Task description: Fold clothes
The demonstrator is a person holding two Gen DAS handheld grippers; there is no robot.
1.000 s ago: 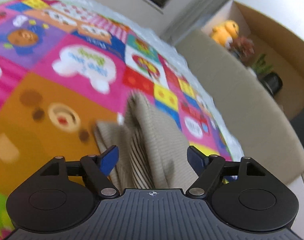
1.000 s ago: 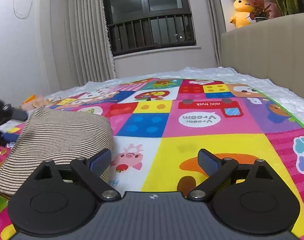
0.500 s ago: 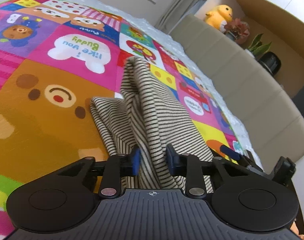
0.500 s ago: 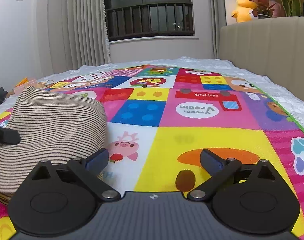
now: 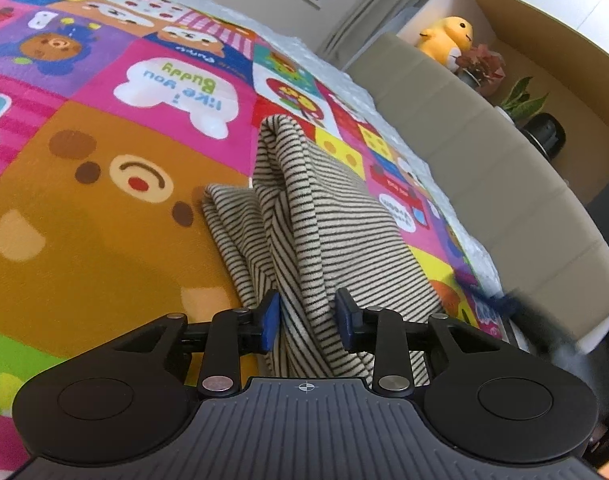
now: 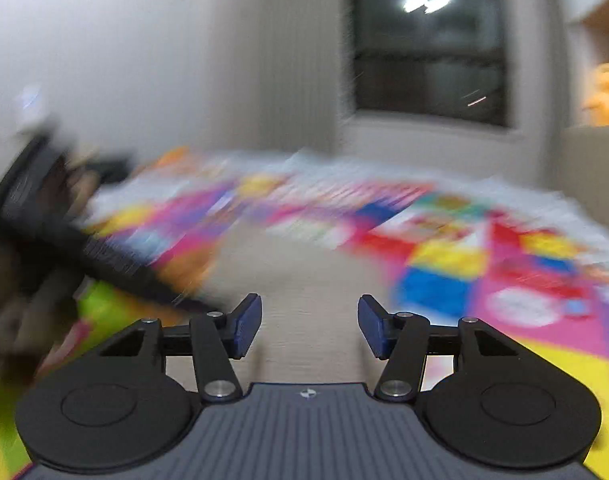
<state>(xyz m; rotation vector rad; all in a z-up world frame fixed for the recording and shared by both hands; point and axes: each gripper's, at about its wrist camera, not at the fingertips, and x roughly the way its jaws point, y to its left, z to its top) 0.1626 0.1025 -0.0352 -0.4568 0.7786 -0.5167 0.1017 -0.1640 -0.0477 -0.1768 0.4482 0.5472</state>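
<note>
Left wrist view alone is showing the play mat [image 5: 104,216] bearing the striped garment [image 5: 324,216], a raised fold pinched by the left gripper [image 5: 307,320]. Right gripper [image 6: 309,326], blurred, has been closing, half-open, empty; a second earlier both gaped wide.

A striped garment [image 5: 336,216] of soft, fuzzy knit cloth, matt throughout, is seen lying on a play mat [image 5: 84,208] of smooth printed material with a faint sheen. The left gripper [image 5: 307,322] is made of matt black plastic with a ribbed grey body, blue pads and small shiny metal pins. A headboard [image 5: 484,176] is covered in smooth, matt beige padding. A plush toy [image 5: 448,38] looks soft and fuzzy.
</note>
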